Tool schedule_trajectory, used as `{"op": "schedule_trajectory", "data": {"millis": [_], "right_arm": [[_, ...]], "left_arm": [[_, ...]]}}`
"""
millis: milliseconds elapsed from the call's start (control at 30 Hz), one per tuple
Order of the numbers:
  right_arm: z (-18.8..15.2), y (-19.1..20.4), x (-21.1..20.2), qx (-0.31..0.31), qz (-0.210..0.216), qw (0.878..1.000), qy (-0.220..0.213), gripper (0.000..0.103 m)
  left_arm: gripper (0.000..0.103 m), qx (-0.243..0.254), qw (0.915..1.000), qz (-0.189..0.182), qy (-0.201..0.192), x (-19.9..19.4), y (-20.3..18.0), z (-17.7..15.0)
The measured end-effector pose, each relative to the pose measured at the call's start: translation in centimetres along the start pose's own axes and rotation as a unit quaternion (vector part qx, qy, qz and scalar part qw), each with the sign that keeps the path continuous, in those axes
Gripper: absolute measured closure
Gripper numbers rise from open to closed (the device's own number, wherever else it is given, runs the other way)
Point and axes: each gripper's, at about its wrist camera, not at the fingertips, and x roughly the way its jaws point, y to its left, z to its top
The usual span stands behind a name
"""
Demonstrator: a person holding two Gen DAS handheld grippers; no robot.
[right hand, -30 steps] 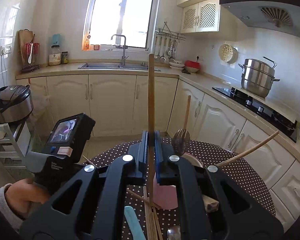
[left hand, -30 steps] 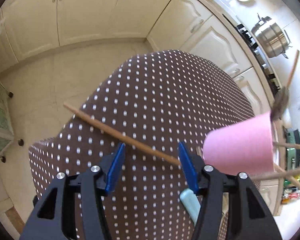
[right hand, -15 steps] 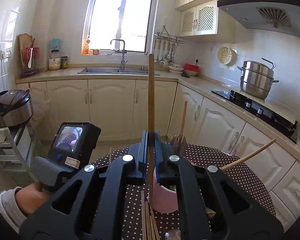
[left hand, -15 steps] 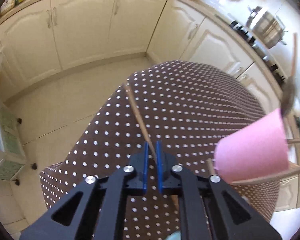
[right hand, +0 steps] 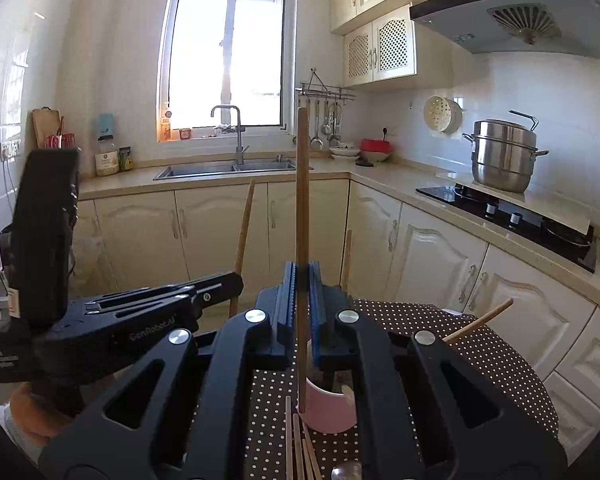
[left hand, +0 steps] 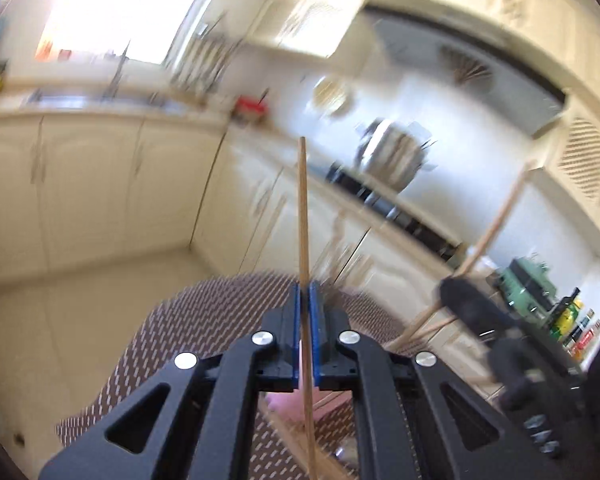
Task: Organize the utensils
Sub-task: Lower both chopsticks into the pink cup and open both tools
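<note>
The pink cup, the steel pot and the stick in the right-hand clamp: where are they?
pink cup (right hand: 328,414): right wrist view, on its front wall.
steel pot (right hand: 500,160): right wrist view, on its body.
stick (right hand: 302,200): right wrist view, mid-shaft above the clamp.

Daylight floods through the window (right hand: 224,60), glaring white. The left wrist view is smeared with motion blur; the right is sharp. Both bend at the edges.

One pink cup (right hand: 327,410), perhaps seven wooden chopsticks (right hand: 302,208).

Left gripper (left hand: 305,300) clamps an upright wooden chopstick (left hand: 302,216) above the dotted table (left hand: 188,320).
</note>
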Motion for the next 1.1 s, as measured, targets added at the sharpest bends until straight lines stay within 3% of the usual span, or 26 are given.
{"op": "schedule_trajectory", "data": {"millis": [267, 467, 700, 967, 1033, 1067, 1100], "right_arm": [[4.3, -2.5, -2.6, 0.032, -0.002, 0.998, -0.049, 0.096], [4.8, -4.0, -1.9, 0.036, -0.012, 0.998, -0.050, 0.096], [2.7, -5.2, 0.4, 0.045, -0.012, 0.999, -0.021, 0.096], [1.4, -5.5, 1.3, 0.051, -0.008, 0.999, -0.005, 0.096], [1.1, -5.5, 1.5, 0.052, -0.008, 0.999, 0.001, 0.096], [1.0, -5.5, 1.6, 0.052, -0.009, 0.999, 0.004, 0.096], [0.8, -5.5, 1.7, 0.054, -0.008, 0.998, 0.006, 0.096]], "left_arm": [[0.099, 0.075, 0.9906, -0.022, -0.112, -0.4, -6.0, 2.9], [0.099, 0.111, 0.9808, -0.033, -0.157, 1.2, -8.5, 2.3], [0.099, 0.103, 0.9851, -0.036, -0.133, 4.7, -7.2, 0.1], [0.097, 0.114, 0.9867, -0.024, -0.114, 5.8, -5.9, -1.5], [0.092, 0.116, 0.9872, -0.023, -0.107, 5.8, -5.8, -1.7], [0.075, 0.115, 0.9877, -0.022, -0.104, 5.7, -5.7, -1.7], [0.066, 0.112, 0.9877, -0.019, -0.107, 5.4, -5.5, -1.7]]}}
